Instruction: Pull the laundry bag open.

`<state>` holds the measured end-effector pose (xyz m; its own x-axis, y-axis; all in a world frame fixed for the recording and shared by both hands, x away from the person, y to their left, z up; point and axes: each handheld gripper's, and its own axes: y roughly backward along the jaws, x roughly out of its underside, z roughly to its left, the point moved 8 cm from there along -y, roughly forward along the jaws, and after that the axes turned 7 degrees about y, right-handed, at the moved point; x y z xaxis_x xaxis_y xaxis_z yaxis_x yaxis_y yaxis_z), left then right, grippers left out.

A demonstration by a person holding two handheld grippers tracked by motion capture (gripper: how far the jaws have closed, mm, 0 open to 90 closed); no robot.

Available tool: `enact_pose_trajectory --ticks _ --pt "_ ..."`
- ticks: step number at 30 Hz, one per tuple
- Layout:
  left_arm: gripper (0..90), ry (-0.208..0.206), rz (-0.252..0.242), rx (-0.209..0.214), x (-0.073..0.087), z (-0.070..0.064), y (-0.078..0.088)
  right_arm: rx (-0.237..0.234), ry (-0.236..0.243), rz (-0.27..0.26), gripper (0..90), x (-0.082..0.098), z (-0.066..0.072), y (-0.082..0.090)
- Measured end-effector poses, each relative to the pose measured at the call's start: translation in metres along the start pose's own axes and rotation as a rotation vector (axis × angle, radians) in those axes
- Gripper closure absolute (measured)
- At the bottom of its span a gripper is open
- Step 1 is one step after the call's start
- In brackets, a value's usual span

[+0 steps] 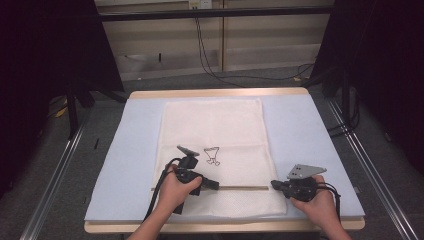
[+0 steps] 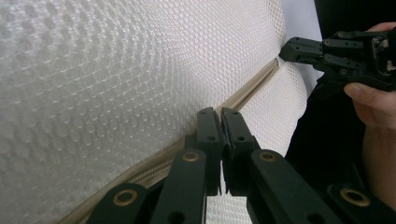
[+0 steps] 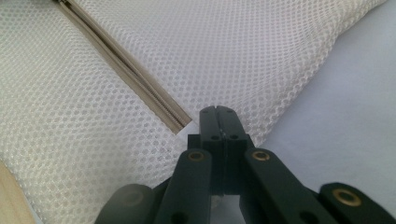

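Both claws are clenched tight: the left gripper (image 1: 216,184) sits on the beige zipper (image 2: 254,91) partway along the one white mesh laundry bag (image 1: 212,125), and the right gripper (image 1: 274,184) pinches the bag's edge just past the zipper's end. Whether the left one has the slider I cannot tell (its jaws hide that spot). The bag lies flat on a pale blue mat (image 1: 310,130) over the wooden table (image 1: 220,93), and a small black printed figure (image 1: 212,155) sits just above the zipper.

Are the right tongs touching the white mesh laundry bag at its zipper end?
Touching. In the right gripper view, the right tongs are shut on the white mesh laundry bag's edge, just beside the beige zipper's end.
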<state>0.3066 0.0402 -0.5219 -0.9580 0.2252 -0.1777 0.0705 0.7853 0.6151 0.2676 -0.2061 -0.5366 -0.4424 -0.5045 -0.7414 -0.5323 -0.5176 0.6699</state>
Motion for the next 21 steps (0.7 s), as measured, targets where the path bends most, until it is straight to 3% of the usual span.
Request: enact_pose_trajectory --ticks 10,13,14,21 --pt "87.5 0.003 -0.015 -0.012 0.002 0.004 0.005 -0.001 -0.003 -0.002 90.0 0.0 -0.001 0.0" --pt "87.5 0.015 -0.01 0.011 0.003 0.002 0.006 -0.002 -0.005 -0.004 90.0 0.0 0.0 0.0" --pt "87.5 -0.001 -0.011 -0.013 0.003 0.004 0.007 0.0 -0.004 -0.003 90.0 0.0 0.0 0.0" --pt "87.5 0.012 -0.024 -0.014 0.007 0.01 0.02 0.0 -0.005 0.001 90.0 0.0 0.0 0.0"
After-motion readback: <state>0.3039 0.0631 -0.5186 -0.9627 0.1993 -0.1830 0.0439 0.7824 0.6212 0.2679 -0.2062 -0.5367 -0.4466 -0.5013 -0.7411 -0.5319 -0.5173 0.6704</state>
